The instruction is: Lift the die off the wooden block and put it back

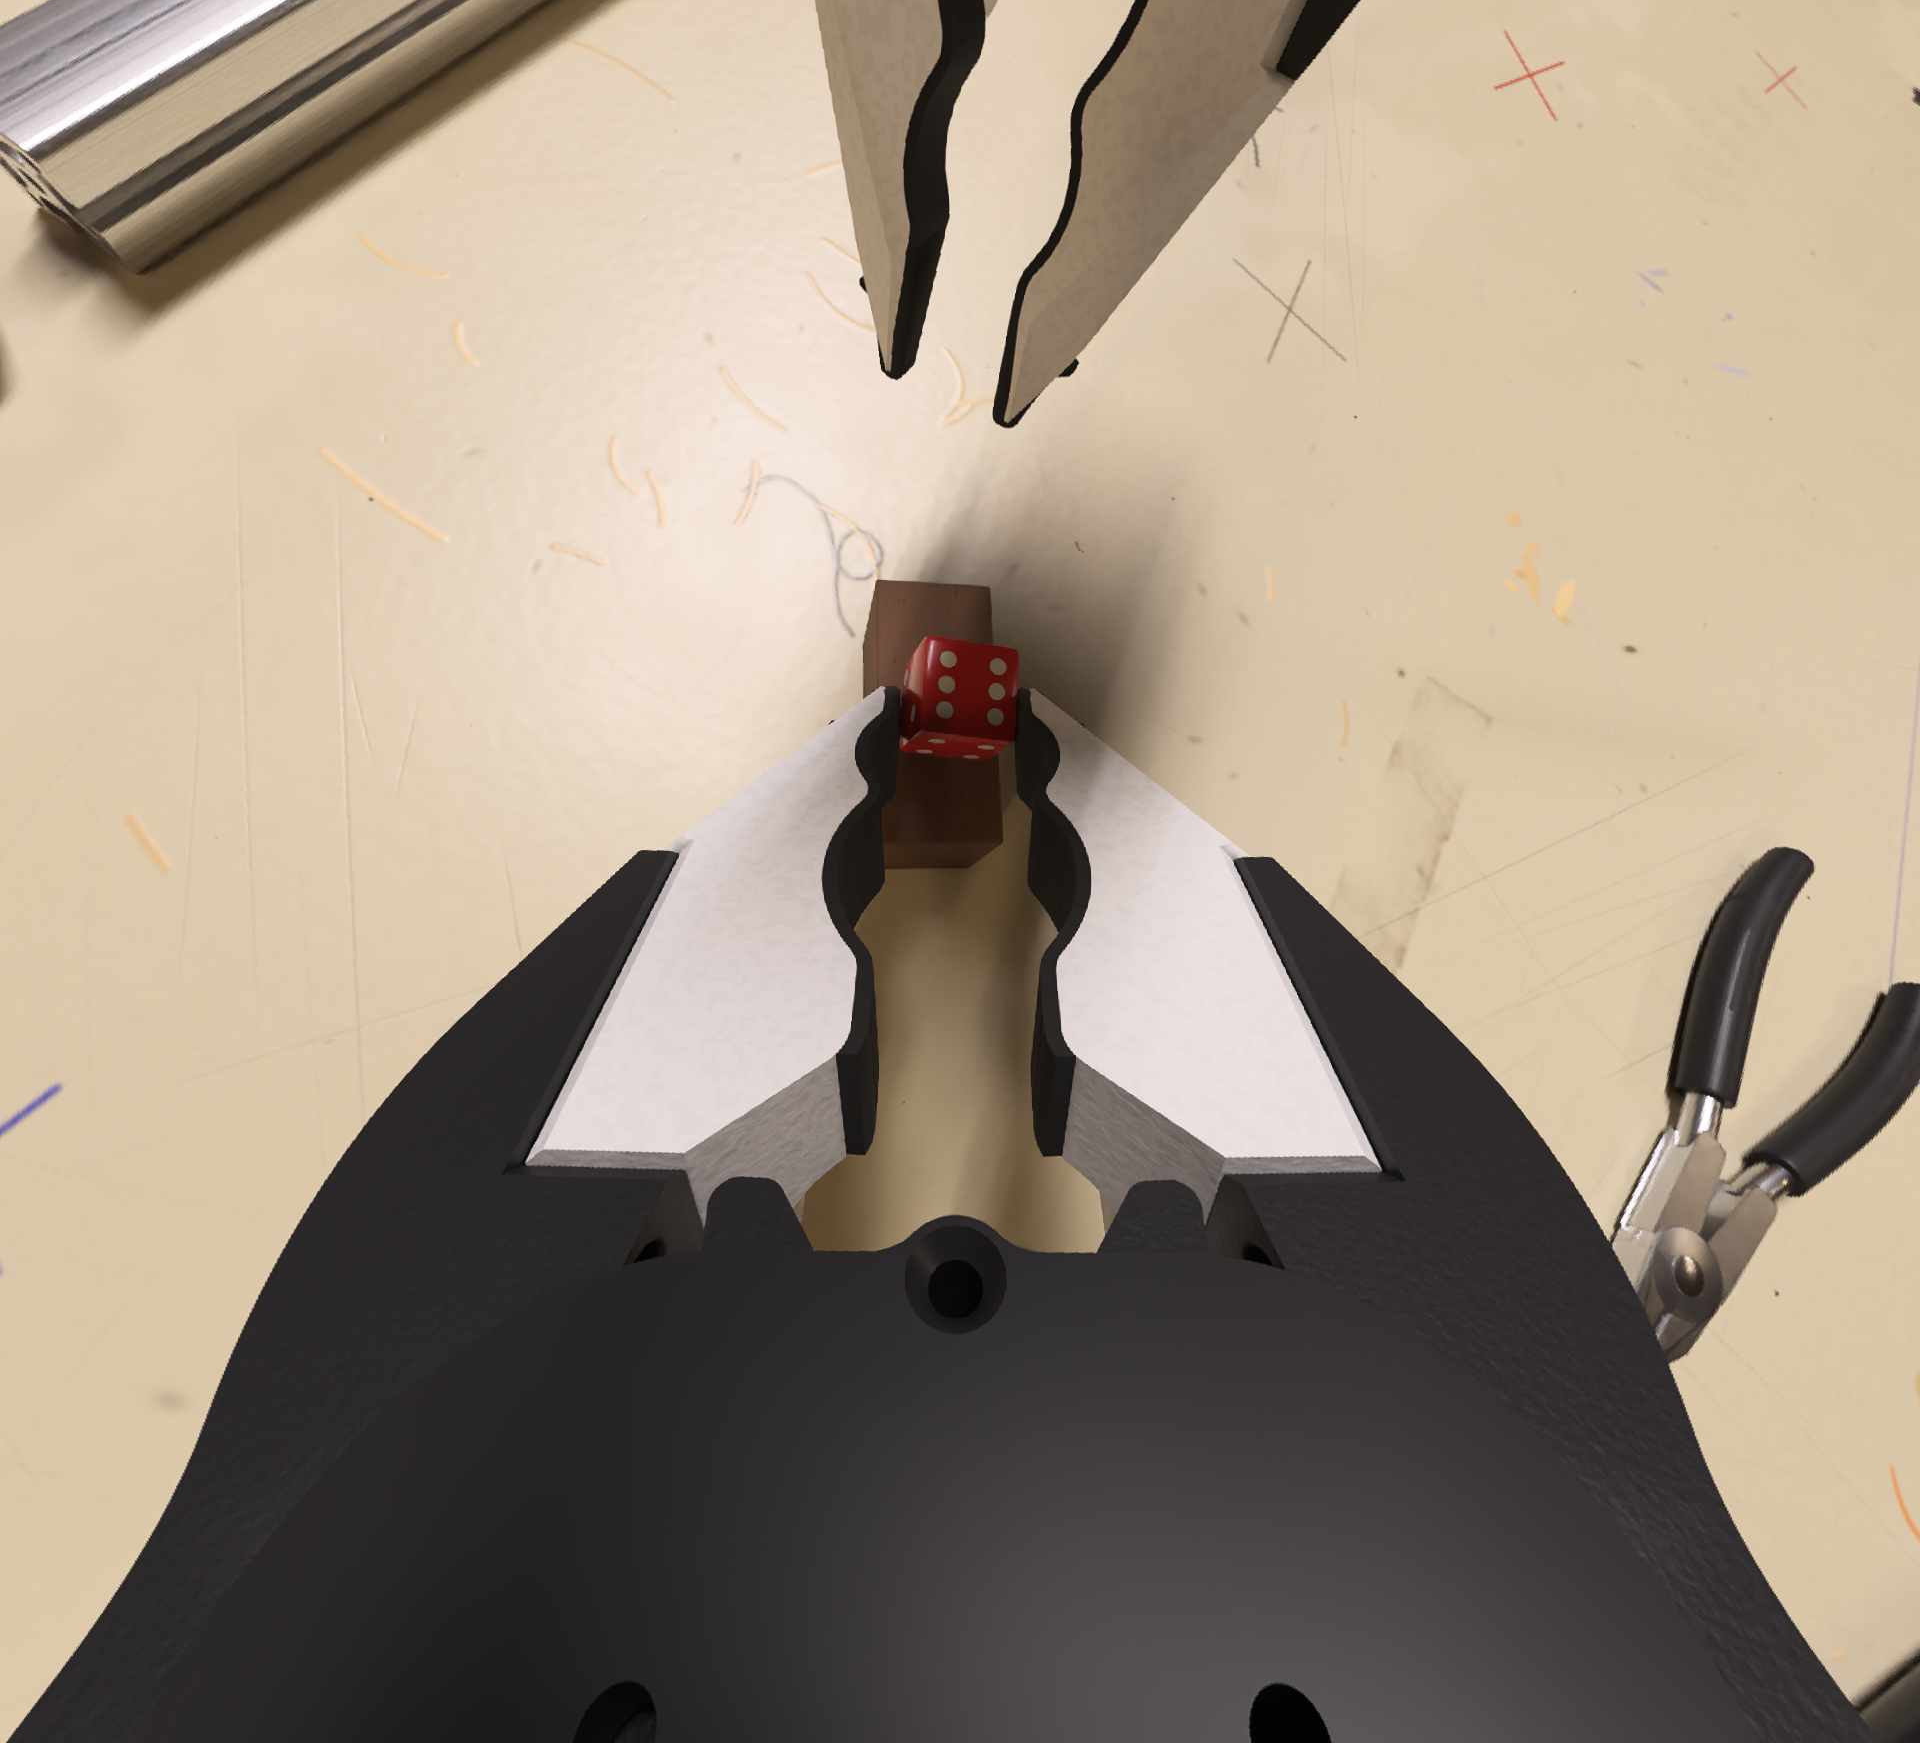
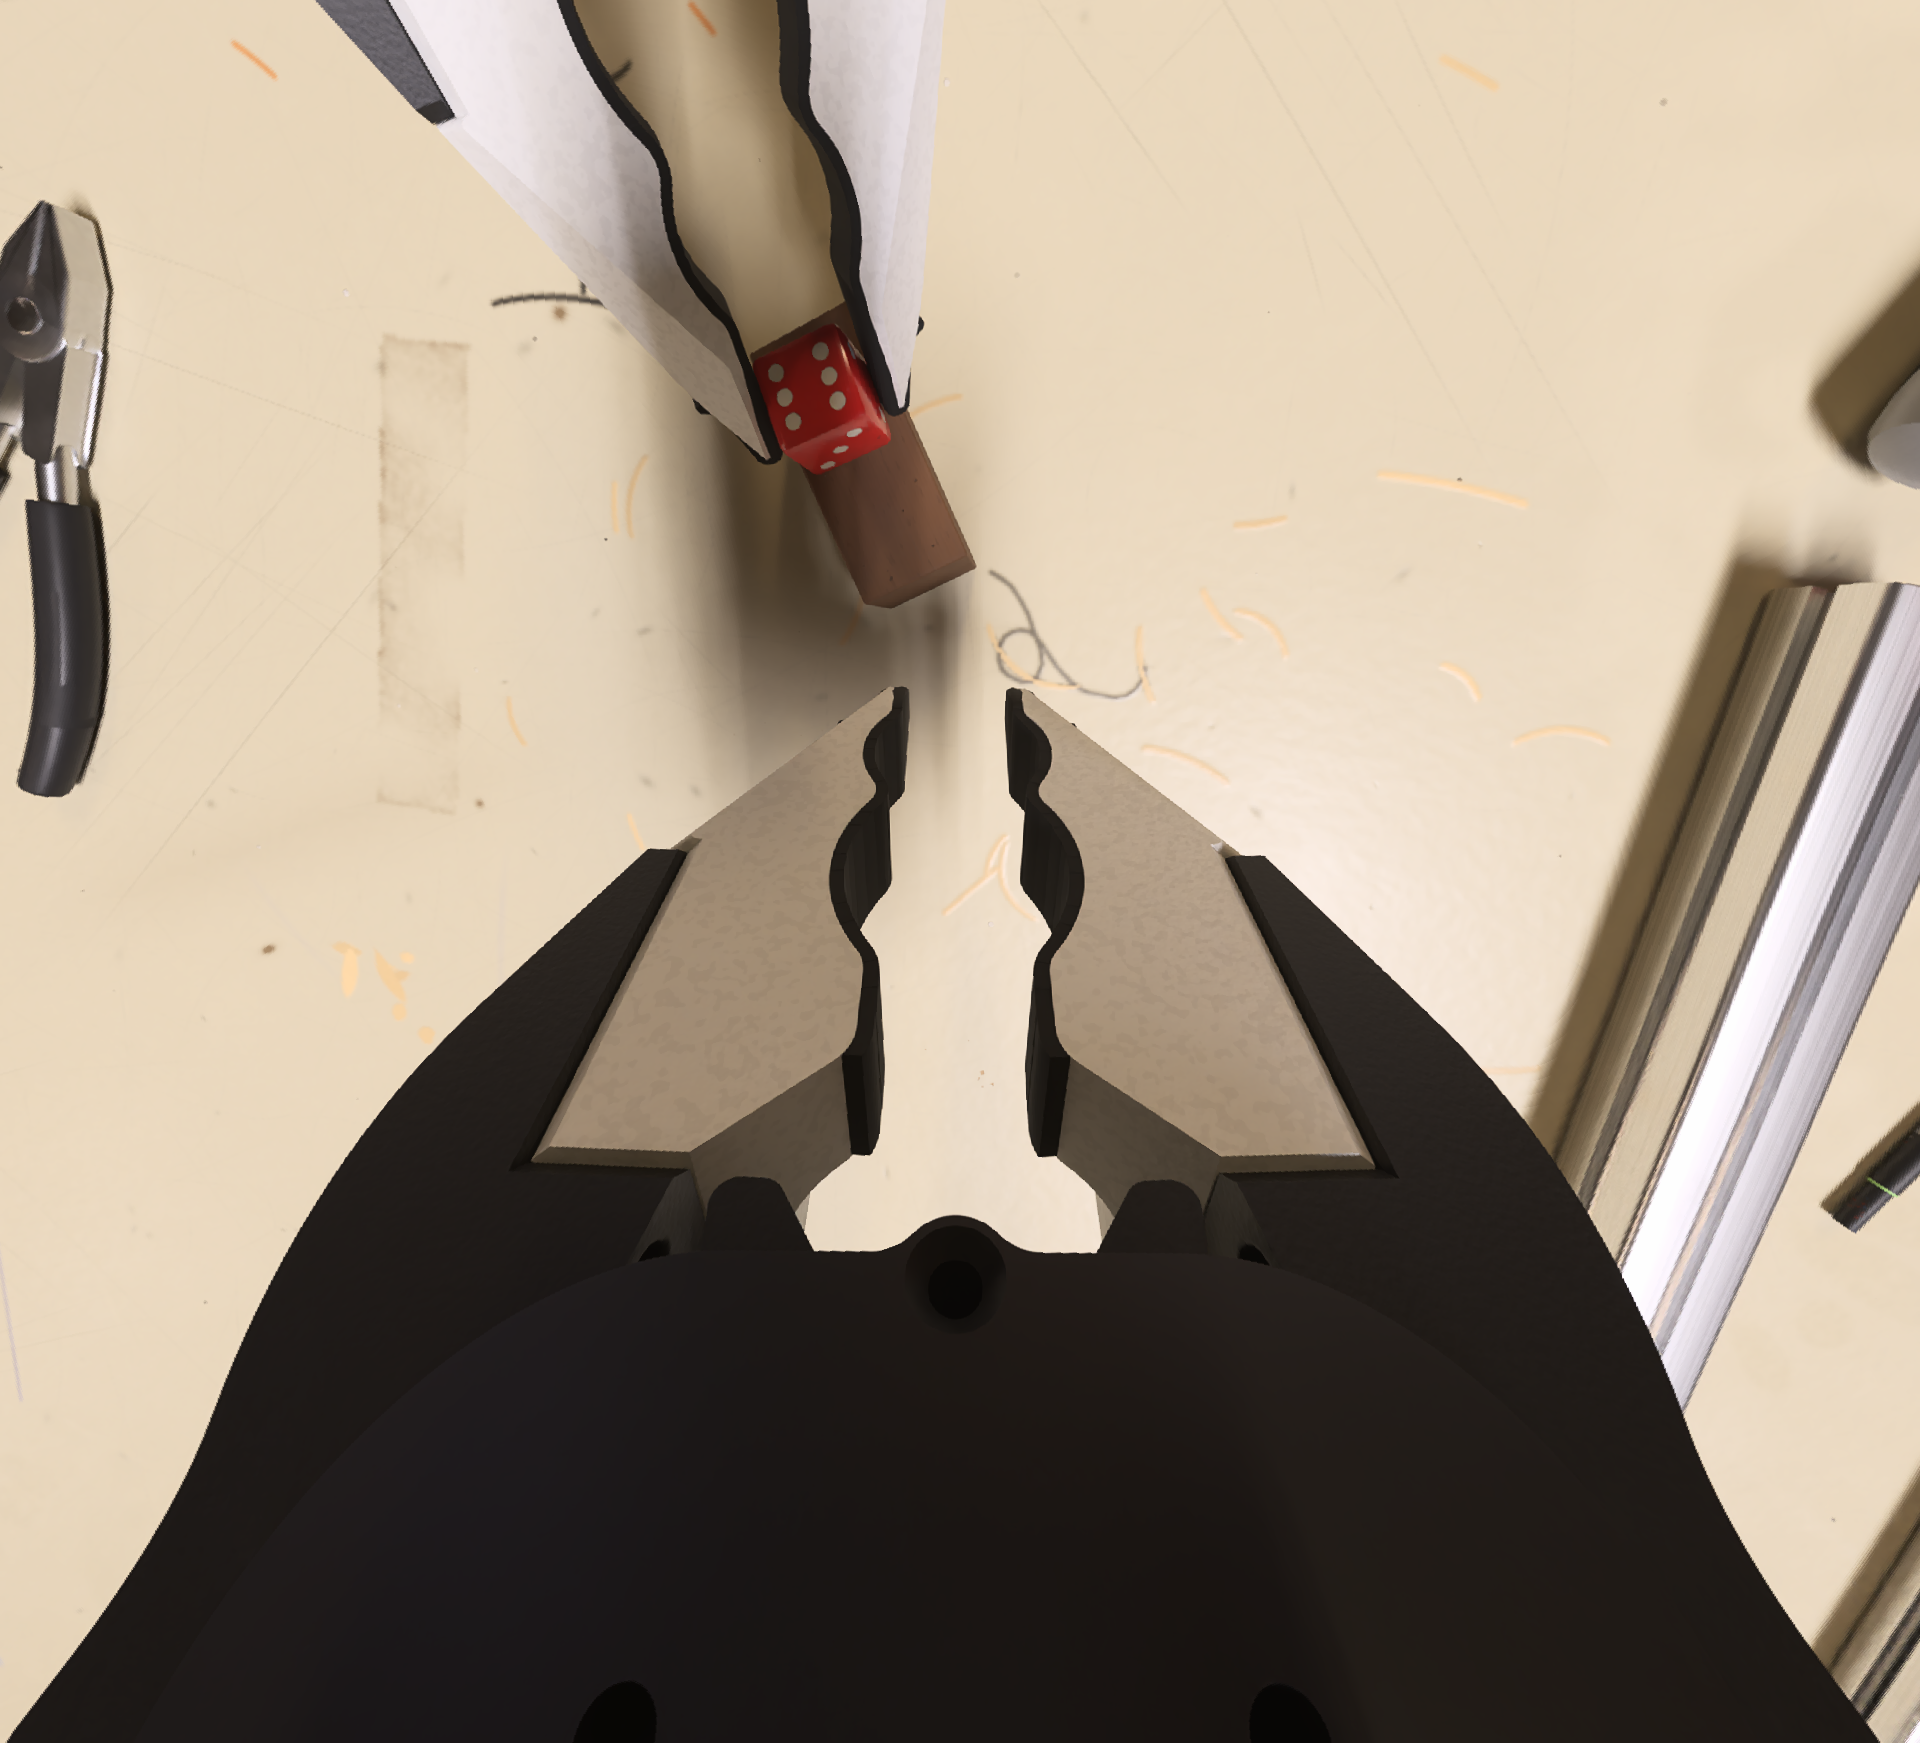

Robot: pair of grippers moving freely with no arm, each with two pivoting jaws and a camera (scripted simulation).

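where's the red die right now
The red die sits mid-frame in the left wrist view, between the left tongs' fingertips, over the wooden block; whether it still touches the block is unclear.

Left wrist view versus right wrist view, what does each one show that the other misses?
Only the left wrist view shows the pliers' both black handles. Only the right shows the pliers' metal nose. Both share the small red die pinched by the left gripper above the brown wooden block, the empty right gripper and the long silver metal bar.
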